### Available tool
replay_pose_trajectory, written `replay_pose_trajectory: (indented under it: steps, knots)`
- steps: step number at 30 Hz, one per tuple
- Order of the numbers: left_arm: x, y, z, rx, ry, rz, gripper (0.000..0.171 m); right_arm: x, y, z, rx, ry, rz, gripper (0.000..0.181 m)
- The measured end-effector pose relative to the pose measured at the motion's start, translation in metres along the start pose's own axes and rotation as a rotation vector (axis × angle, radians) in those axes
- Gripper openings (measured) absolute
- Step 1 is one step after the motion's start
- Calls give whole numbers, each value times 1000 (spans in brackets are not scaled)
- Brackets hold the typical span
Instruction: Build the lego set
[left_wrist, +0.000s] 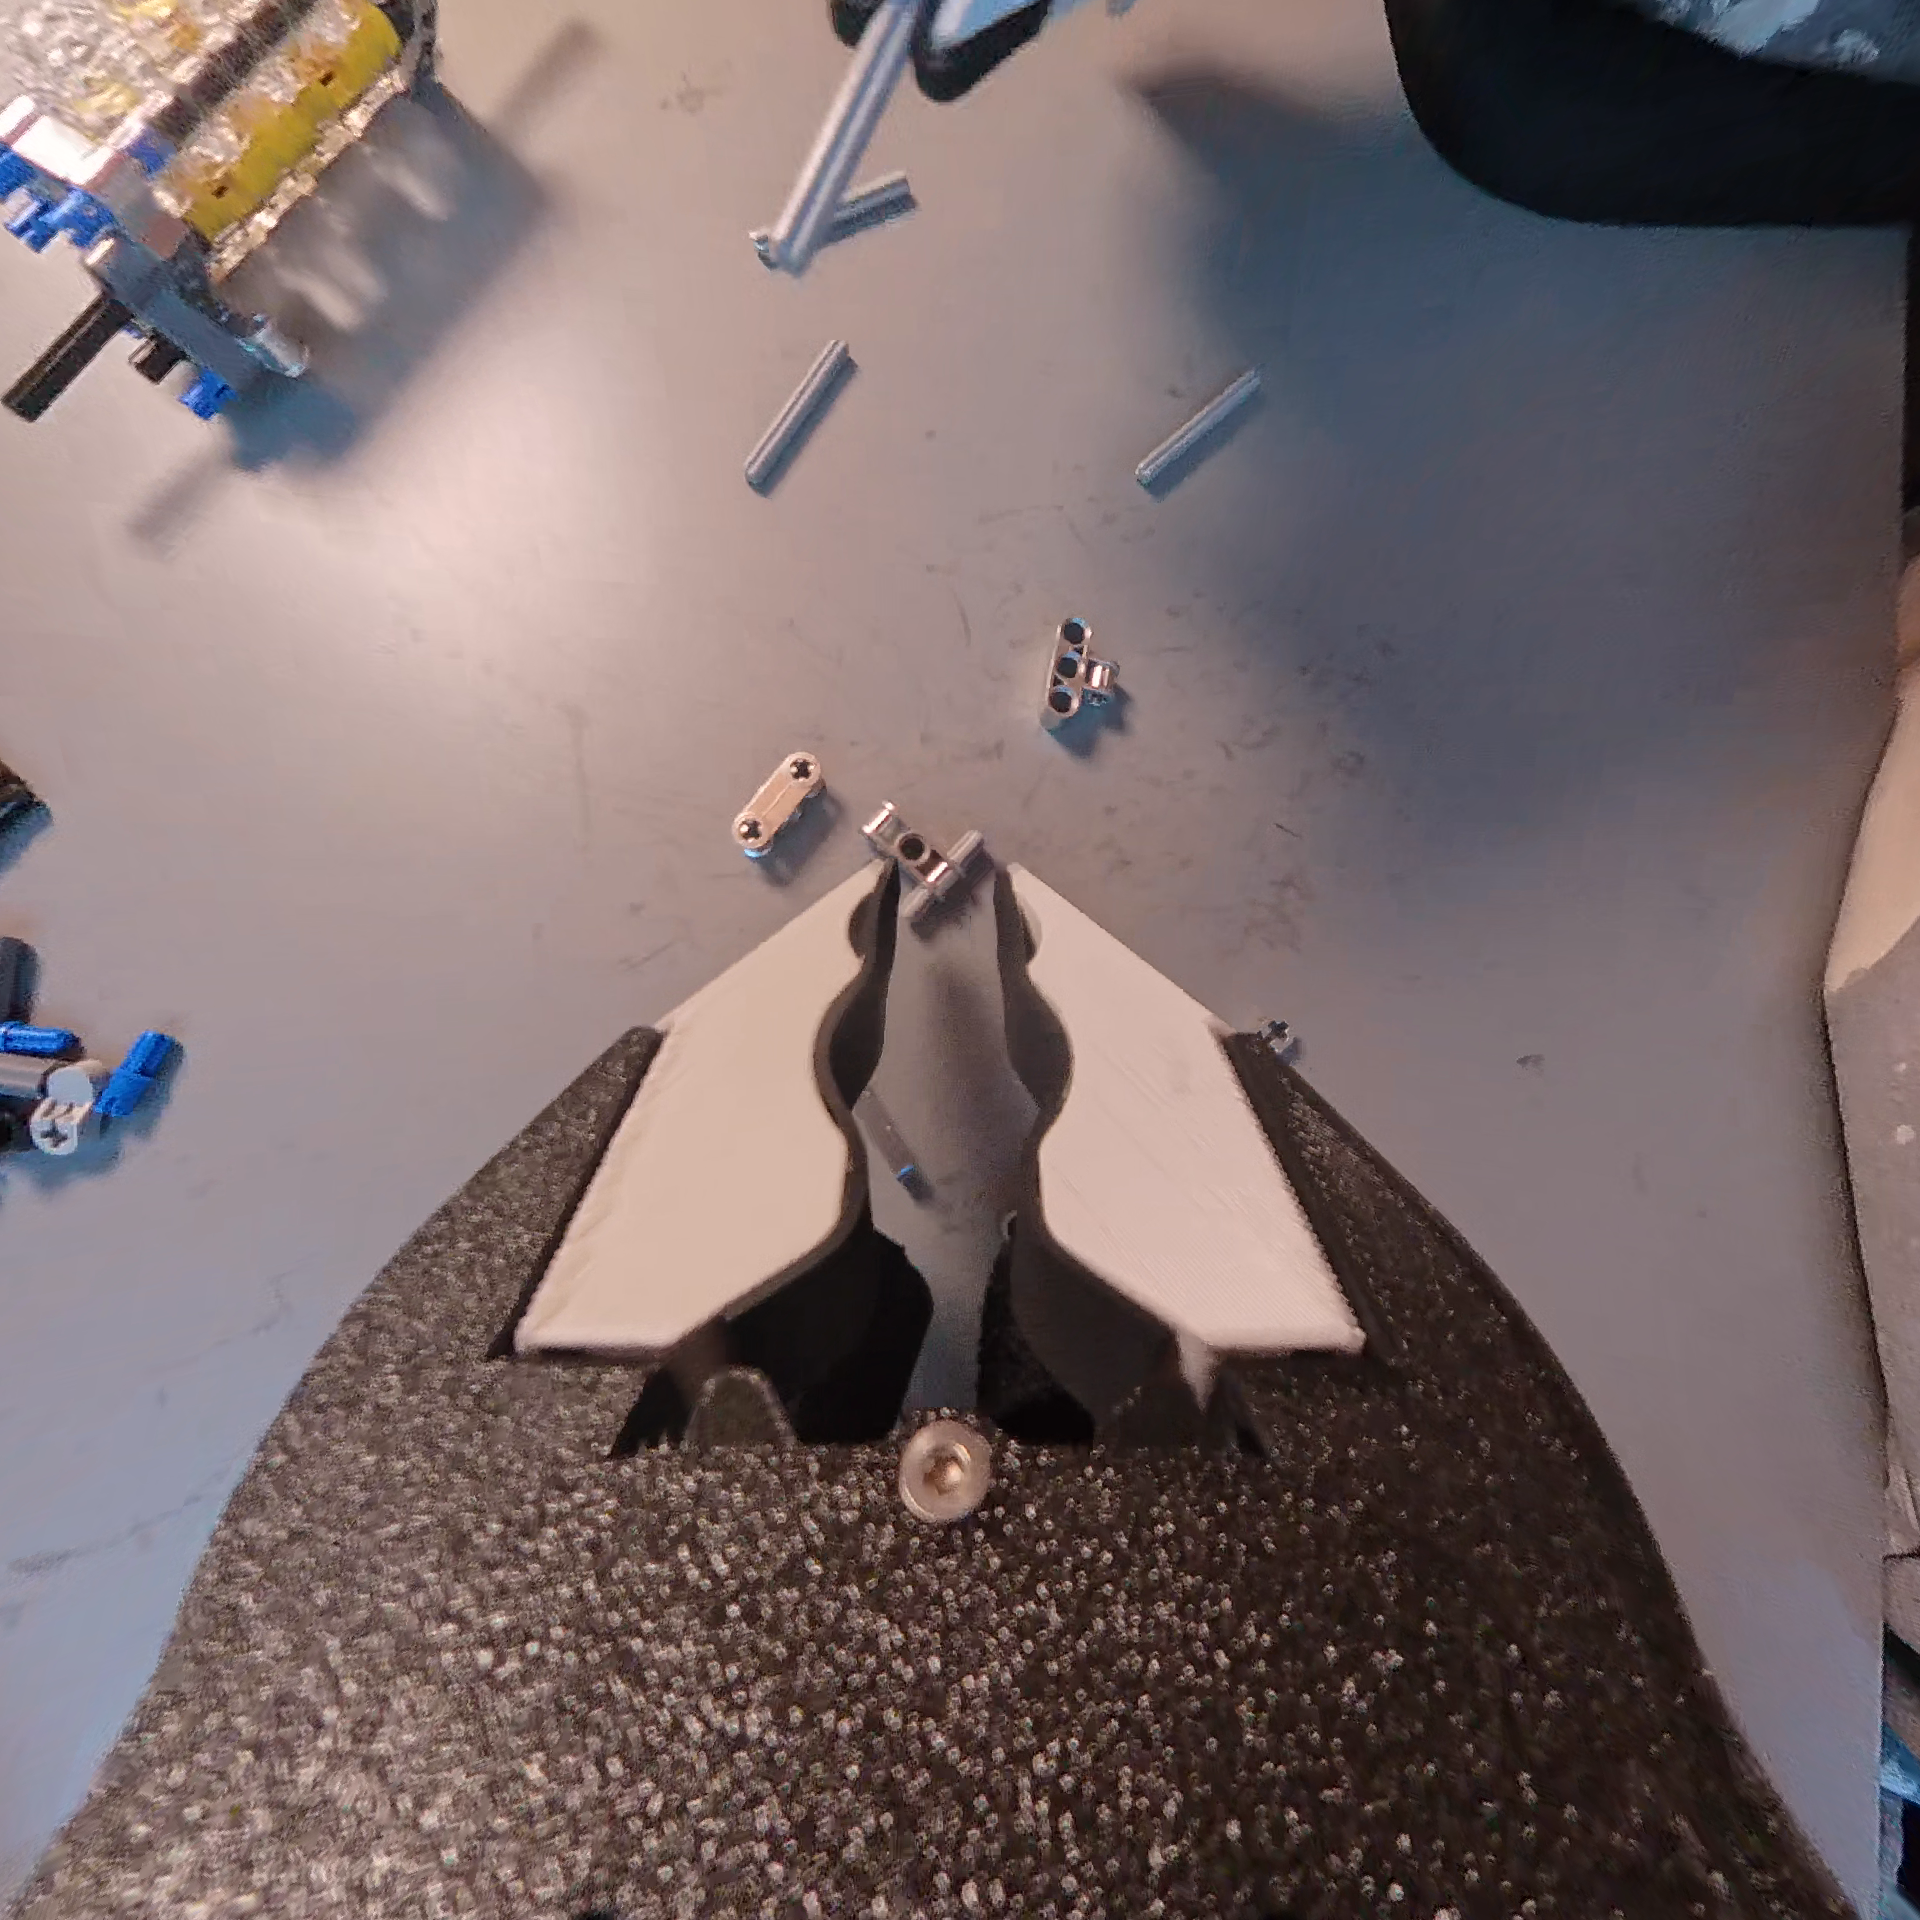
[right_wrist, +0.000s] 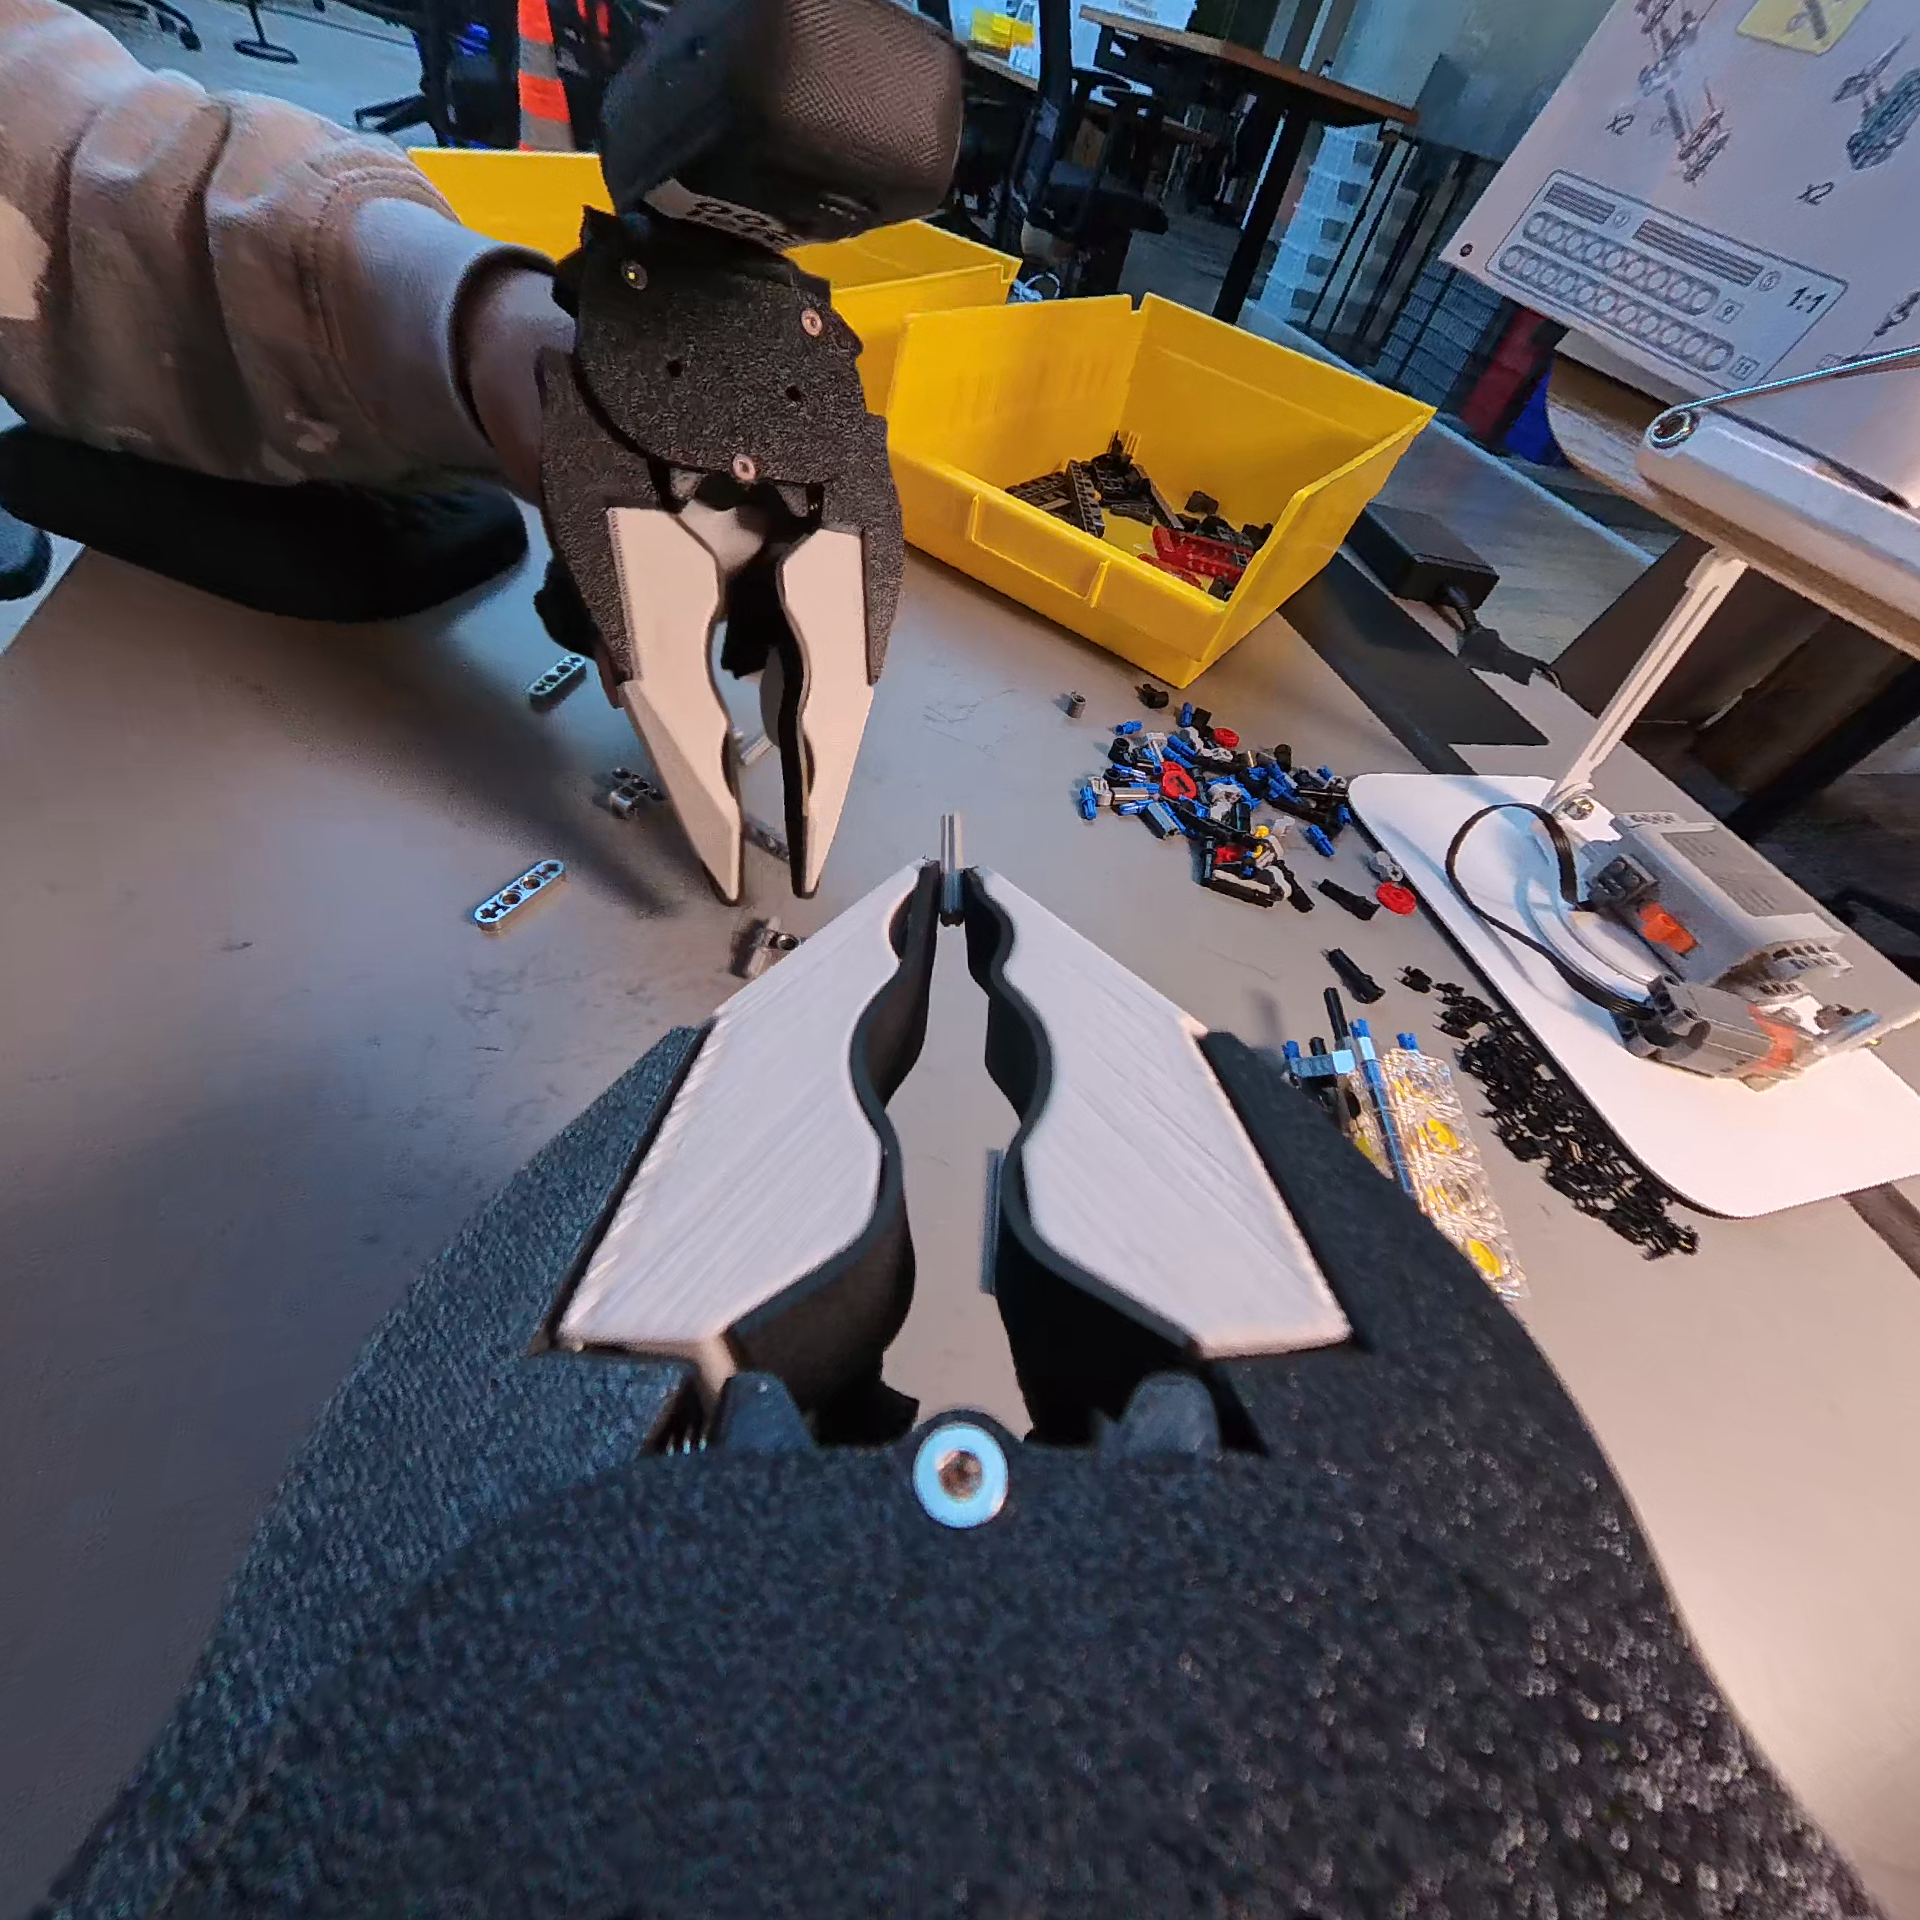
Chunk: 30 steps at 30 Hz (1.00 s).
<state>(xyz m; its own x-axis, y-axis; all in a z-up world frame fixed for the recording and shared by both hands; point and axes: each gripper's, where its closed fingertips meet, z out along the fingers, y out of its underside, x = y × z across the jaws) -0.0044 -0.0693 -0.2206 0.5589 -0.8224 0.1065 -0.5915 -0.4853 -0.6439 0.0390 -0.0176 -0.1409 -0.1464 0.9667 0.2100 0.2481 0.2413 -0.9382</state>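
Fingertips of the left hand-held gripper, slightly apart, straddle a small grey cross-shaped connector lying crosswise on the table, while the right hand-held gripper pinches a short grey axle upright, and a yellow bin beyond holds black and red bricks.

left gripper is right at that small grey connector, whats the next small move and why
Probably ease the left gripper slightly forward, then close. Its fingertips are parted and reach only the near end of the grey connector, which lies on the table.
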Motion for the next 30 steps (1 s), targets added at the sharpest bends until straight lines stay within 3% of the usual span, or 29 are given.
replay_pose_trajectory:
  steps: [6, 20, 25, 30]
  knots:
    - [-2, 5, 14, -92, -90, 79, 23, -1, 1, 0, -9, 0, -5, 2]
    - [-4, 5, 18, -94, -24, -2, 6, -8, 3, 2, -37, -31, -19, 3]
    - [-6, 0, 11, -11, 47, -188, 6, -19, 11, 7, -79, -69, -49, 2]
    - [-14, -17, -2, 196, 111, -411, 6, -21, 10, 12, -81, -56, -65, 2]
